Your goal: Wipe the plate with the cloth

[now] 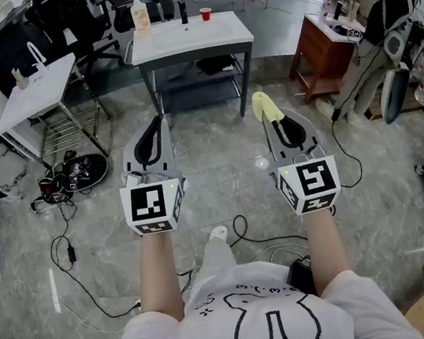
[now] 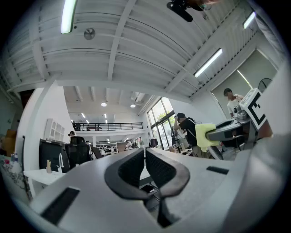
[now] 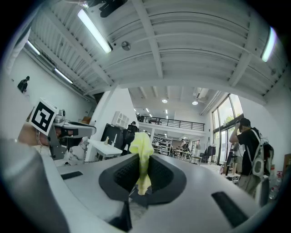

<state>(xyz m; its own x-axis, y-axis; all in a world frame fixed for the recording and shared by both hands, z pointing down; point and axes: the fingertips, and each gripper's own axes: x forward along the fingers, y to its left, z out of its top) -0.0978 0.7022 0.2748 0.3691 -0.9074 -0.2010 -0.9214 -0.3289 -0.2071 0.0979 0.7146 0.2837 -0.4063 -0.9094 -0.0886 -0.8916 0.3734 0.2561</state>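
The right gripper, centre right in the head view, is clamping a yellow cloth. The cloth is standing up out of the closed jaws and covering their tips. The left gripper, centre left, is holding its jaws pressed together with nothing between them. Both are hovering above the grey floor. On the white table at top centre, a bottle and a red cup are showing. A small dark item between them is proving too small to identify.

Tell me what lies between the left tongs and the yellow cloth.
Nothing: the head view shows only grey stone floor beneath the gap between the left tongs and the yellow cloth held in the right tongs.
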